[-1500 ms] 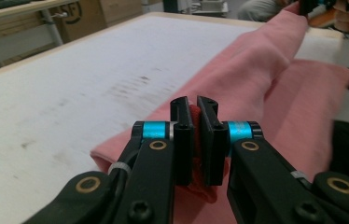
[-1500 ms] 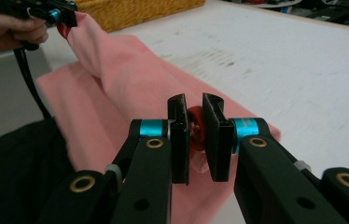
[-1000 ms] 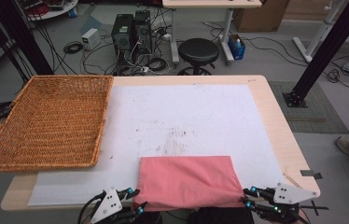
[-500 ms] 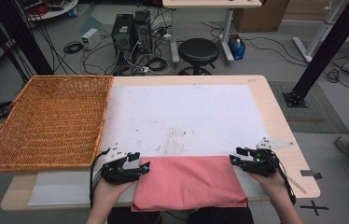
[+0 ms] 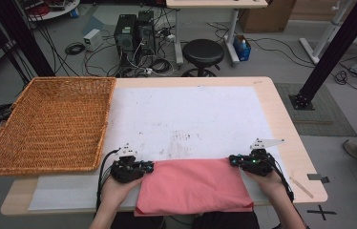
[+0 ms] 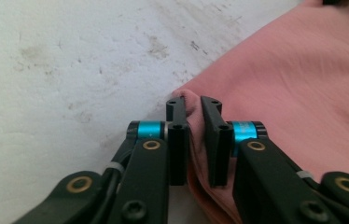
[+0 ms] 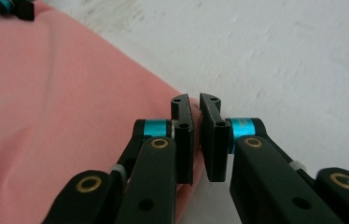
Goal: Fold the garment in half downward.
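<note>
Two hand-held grippers pinch the far corners of a pink cloth (image 5: 193,186) at the near edge of a work table (image 5: 286,143). The left gripper (image 5: 149,166) has just drawn its jaws nearly together, and its own camera shows a bunched fold of the cloth (image 6: 303,93) caught between the two black pads. The right gripper (image 5: 232,161) has likewise just been closing; in its view the jaws stand almost together at the cloth (image 7: 46,116) corner, with fabric pressed between them.

Seen from above, the cloth lies flat as a rough rectangle, its long axis running left to right along the table's near side, its near edge at or just past the table's rim. The far edge, held at both ends, runs straight between the two grippers. The cloth rests partly on a white sheet (image 5: 191,119) that covers most of the tabletop and is marked with dark smudges.

A wicker basket (image 5: 43,124) sits at the table's left end, just beside the left gripper and apart from the cloth.
</note>
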